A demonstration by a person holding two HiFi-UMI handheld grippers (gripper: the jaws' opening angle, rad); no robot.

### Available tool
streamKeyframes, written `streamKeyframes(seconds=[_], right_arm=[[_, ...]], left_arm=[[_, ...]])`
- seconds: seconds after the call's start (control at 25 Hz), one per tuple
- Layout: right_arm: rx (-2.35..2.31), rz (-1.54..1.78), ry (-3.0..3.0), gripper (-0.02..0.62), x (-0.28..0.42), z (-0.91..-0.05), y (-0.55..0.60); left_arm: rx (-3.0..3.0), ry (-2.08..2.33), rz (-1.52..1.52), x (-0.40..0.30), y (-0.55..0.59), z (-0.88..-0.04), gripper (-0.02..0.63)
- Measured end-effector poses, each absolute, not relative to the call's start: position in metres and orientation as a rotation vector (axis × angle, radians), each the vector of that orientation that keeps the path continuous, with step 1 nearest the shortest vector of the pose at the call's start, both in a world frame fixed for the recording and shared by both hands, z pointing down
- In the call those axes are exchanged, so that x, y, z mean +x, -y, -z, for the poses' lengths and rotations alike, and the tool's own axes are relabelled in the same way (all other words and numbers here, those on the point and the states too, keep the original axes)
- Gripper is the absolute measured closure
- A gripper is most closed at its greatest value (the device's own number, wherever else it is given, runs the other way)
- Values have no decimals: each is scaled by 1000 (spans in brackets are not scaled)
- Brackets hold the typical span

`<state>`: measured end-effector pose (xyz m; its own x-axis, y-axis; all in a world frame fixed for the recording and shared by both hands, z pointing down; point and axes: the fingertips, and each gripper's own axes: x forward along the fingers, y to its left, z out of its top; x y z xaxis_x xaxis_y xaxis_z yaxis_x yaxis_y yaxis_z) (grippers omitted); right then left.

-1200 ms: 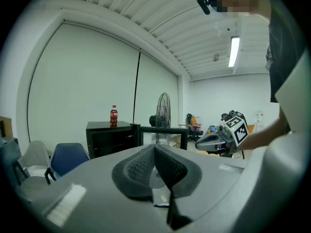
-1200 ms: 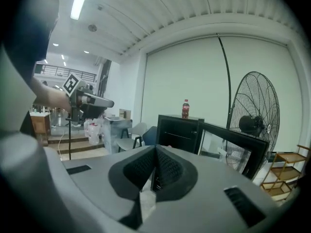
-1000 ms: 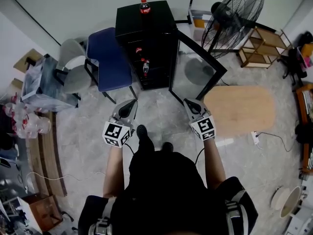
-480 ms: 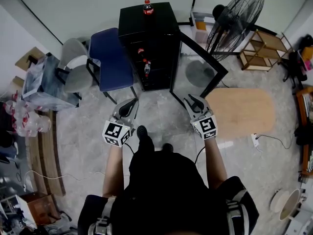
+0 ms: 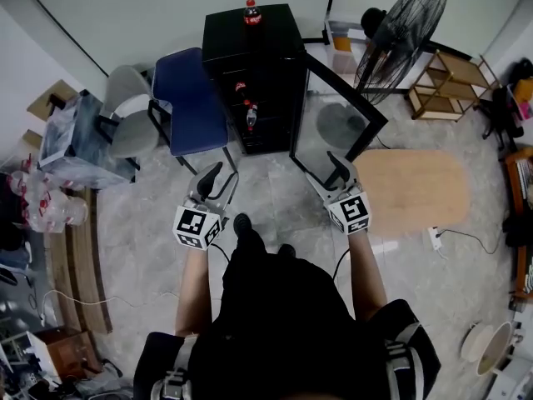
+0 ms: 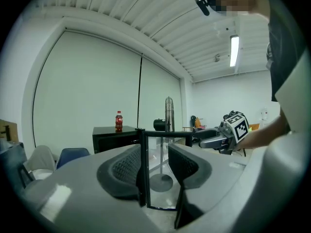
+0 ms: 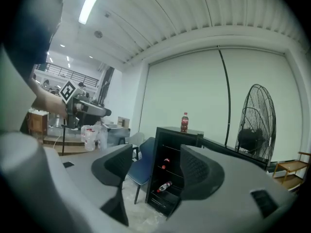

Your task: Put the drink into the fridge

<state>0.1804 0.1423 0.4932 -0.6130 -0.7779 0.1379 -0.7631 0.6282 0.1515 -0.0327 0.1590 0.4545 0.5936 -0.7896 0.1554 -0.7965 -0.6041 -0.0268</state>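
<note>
- In front of the fridge (image 5: 250, 44) and well short of it, the left tongs (image 5: 221, 173) and the right tongs (image 5: 327, 167) have just been opening. Both now stand spread, with nothing between their jaws.
- Empty, spread tongs suggest that the reach for the drink comes next; nothing is being carried yet.
- The glass door (image 5: 337, 115) stands swung open at the fridge's right side, so the way in looks free.
- The right gripper view looks straight into the fridge and shows shelved bottles (image 7: 165, 185) lying inside.
- The left gripper view meets the door edge-on and shows none of the interior. It does show the right tongs beside the door and the fan (image 6: 168, 110) beyond it.
- The drink (image 5: 250, 12) stands upright on top of the fridge, not yet inside.
</note>
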Motion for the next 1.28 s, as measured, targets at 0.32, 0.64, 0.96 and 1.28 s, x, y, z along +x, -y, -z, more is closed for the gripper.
streamKeyframes(seconds=[0.32,0.64,0.96,1.28], right_arm=[[1257,117,2645,278,168,-494,-127],[1283,152,2623,275,152,-492,-92],[1295,154,2619,276,126,-487,-53],[1304,146,2587,281,113,-488,-17]], left_arm=[[2760,1360,-221,-43,-145,-456,397],[2769,1345,-191,-63,-106,-462,380],[2768,1335,-179,-89,-64,-460,380],[2760,1305,-174,-104,-24,-464,380]])
